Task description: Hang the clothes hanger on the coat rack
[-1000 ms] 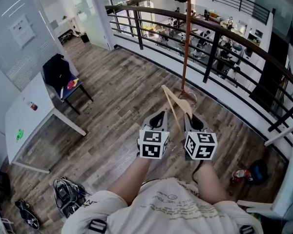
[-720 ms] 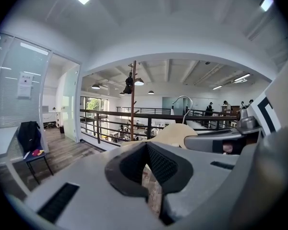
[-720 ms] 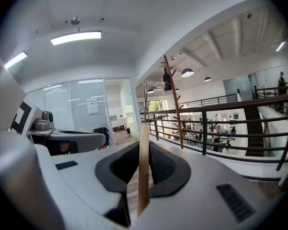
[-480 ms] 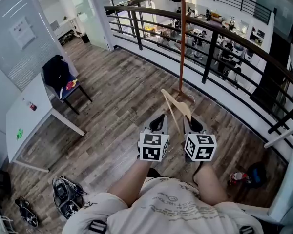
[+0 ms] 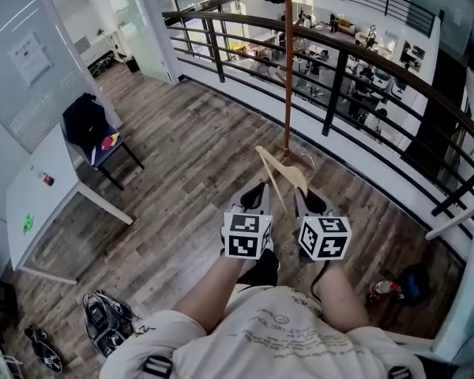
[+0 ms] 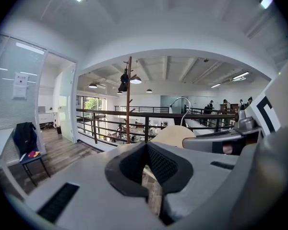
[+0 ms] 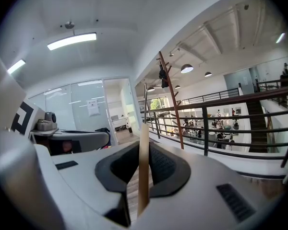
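A pale wooden clothes hanger with a metal hook sticks up and forward from my right gripper, which is shut on its wooden arm. The left gripper rides close beside it on the left; its pads meet at the tips with nothing between them, and its view shows the hanger to its right. The coat rack, a thin brown pole with side pegs, stands ahead by the railing with a dark item near its top. It also shows ahead in the right gripper view, coat rack.
A dark metal railing curves behind the rack, with a lower floor beyond. A white table and a chair with a dark garment stand at the left. Shoes lie on the wooden floor near left; a small bag at right.
Both grippers and the hanger have come closer to the coat rack. The rack's pole has shifted a little left in the head view. The grip on the hanger is unchanged.
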Demonstrator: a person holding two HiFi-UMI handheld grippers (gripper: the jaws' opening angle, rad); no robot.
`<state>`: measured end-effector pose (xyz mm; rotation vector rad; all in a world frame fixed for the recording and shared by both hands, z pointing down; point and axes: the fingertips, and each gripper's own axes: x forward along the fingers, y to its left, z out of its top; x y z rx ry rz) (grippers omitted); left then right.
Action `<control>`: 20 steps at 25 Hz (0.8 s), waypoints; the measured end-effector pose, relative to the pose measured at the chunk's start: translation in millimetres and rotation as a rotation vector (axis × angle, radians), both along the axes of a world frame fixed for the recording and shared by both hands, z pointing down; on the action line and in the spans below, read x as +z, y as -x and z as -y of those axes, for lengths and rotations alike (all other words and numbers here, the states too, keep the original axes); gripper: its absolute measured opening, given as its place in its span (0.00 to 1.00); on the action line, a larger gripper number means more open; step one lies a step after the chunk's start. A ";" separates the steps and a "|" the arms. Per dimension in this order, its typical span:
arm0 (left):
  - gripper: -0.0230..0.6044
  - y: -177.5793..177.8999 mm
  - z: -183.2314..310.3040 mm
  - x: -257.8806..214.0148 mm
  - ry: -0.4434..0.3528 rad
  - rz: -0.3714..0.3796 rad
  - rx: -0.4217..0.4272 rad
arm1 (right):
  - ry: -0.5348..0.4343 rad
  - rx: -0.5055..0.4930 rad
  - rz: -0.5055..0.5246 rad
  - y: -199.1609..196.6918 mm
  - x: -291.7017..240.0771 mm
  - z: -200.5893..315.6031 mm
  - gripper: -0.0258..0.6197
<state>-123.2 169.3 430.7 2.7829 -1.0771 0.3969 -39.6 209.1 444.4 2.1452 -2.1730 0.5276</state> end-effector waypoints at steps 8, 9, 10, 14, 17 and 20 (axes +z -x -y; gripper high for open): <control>0.04 -21.9 31.3 2.4 0.000 -0.021 0.016 | -0.020 -0.012 0.013 -16.0 -1.8 32.1 0.12; 0.04 -23.6 37.2 3.8 0.003 -0.024 0.013 | -0.021 -0.013 0.010 -18.0 -1.5 37.5 0.12; 0.04 -25.4 43.6 5.0 0.006 -0.029 0.010 | -0.020 -0.015 0.007 -19.7 -1.0 43.3 0.12; 0.04 -35.0 67.3 14.7 0.019 -0.034 0.006 | -0.011 -0.023 0.001 -29.2 7.6 66.4 0.12; 0.04 -43.8 82.4 22.2 0.029 -0.034 0.009 | -0.006 -0.017 -0.003 -39.8 11.9 81.0 0.12; 0.04 -56.5 99.7 22.7 0.030 -0.037 0.016 | -0.004 -0.019 -0.005 -50.4 12.2 97.1 0.12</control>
